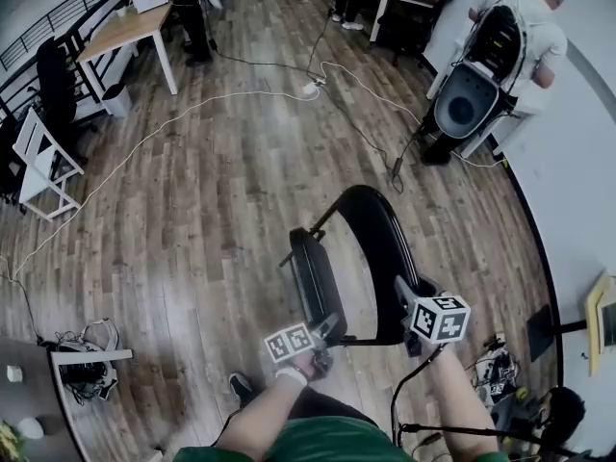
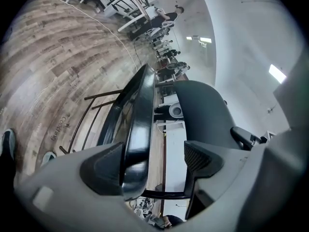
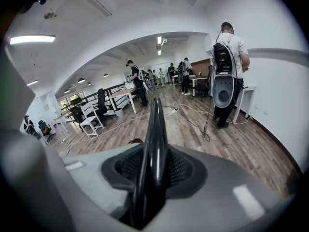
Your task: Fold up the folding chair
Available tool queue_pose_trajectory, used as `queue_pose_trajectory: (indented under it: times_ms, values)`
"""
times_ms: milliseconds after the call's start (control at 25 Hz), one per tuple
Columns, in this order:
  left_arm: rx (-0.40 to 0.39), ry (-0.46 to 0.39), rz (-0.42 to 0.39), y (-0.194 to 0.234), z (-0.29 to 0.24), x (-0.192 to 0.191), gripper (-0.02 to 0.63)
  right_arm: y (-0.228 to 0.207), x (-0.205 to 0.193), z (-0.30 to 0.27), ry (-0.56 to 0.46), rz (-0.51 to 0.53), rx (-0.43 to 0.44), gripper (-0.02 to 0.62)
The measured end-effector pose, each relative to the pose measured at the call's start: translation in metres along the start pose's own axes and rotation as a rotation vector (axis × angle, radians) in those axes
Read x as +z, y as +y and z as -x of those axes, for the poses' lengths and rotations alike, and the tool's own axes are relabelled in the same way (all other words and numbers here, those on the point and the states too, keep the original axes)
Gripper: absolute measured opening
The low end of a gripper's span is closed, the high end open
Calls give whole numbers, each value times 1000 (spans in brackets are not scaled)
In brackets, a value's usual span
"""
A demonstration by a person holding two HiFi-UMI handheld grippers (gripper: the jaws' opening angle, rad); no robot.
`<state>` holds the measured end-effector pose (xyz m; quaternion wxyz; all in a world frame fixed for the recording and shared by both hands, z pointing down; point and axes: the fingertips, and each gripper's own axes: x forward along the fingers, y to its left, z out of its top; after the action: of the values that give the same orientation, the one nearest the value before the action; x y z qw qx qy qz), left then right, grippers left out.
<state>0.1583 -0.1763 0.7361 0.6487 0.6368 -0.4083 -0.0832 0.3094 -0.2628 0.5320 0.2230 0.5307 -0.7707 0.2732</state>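
The black folding chair stands on the wooden floor in front of me, its seat (image 1: 313,277) tipped up steeply towards its backrest (image 1: 380,243). My left gripper (image 1: 325,332) is at the seat's near edge. In the left gripper view the seat (image 2: 140,124) lies against one pad (image 2: 104,170), while the other pad (image 2: 203,158) stands apart from it, so this gripper (image 2: 153,151) is open. My right gripper (image 1: 406,295) is at the backrest's near rim. In the right gripper view this gripper (image 3: 153,166) is shut on the thin backrest edge (image 3: 155,129), with a pad pressing on each side.
A white chair (image 1: 38,162) and a wooden table (image 1: 125,32) stand at the far left. White cables (image 1: 192,104) run across the floor. A person with a backpack rig (image 1: 500,46) stands at the far right by the wall. Gear lies at the bottom left (image 1: 87,354) and bottom right (image 1: 500,369).
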Motion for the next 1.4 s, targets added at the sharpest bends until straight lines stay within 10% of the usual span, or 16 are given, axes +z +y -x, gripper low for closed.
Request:
queue_pose_trajectory:
  times_ms: [800,1400]
  values:
    - [-39,89,94,-65,-78,-33,405,33,10,6,3,95,-76,132]
    - [-109,217,-26,-68,-74,-37,400,34,9,6,5,151,-141,140]
